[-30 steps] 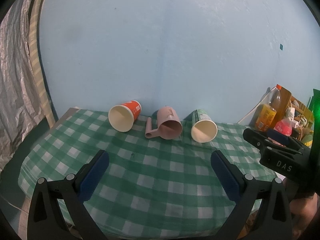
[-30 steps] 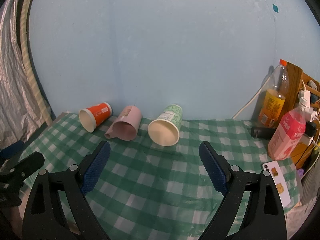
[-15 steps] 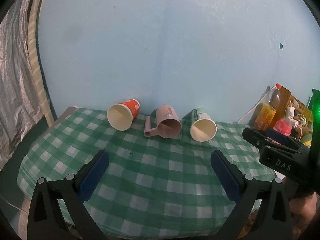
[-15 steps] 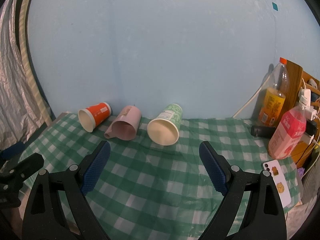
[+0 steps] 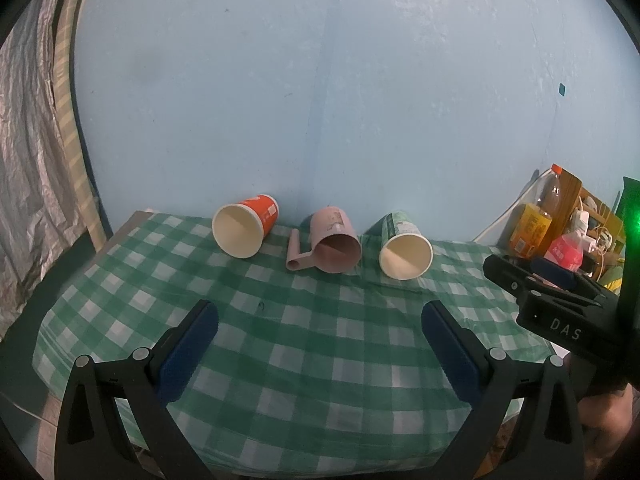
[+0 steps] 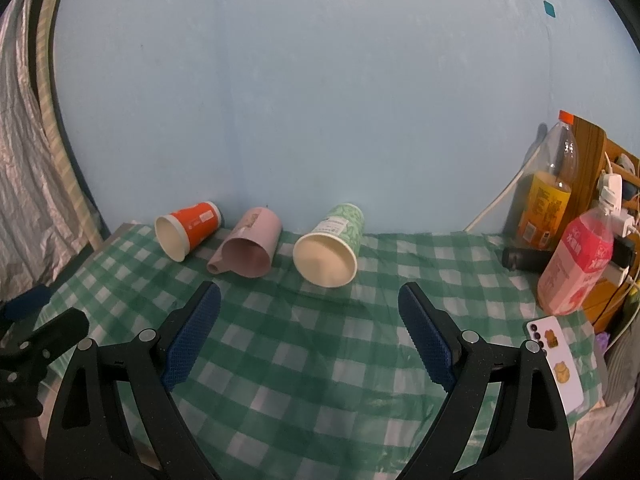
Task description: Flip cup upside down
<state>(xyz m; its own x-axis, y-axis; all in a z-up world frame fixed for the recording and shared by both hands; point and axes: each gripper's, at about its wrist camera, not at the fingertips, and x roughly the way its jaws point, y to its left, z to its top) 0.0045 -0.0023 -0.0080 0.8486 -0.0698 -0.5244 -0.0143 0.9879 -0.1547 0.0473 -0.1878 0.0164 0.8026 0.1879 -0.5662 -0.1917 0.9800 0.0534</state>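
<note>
Right wrist view: all three cups (image 6: 325, 251) lie sideways at the far edge, both tools (image 6: 308, 332) (image 5: 318, 344) spread, holding nothing; flipping hasn't started.

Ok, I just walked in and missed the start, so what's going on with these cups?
A person holds two grippers over a green checked tablecloth. Three cups lie on their sides near the wall: an orange paper cup, a pink mug and a green paper cup. The left gripper and right gripper are open, holding nothing. No cup is flipped yet.
</note>
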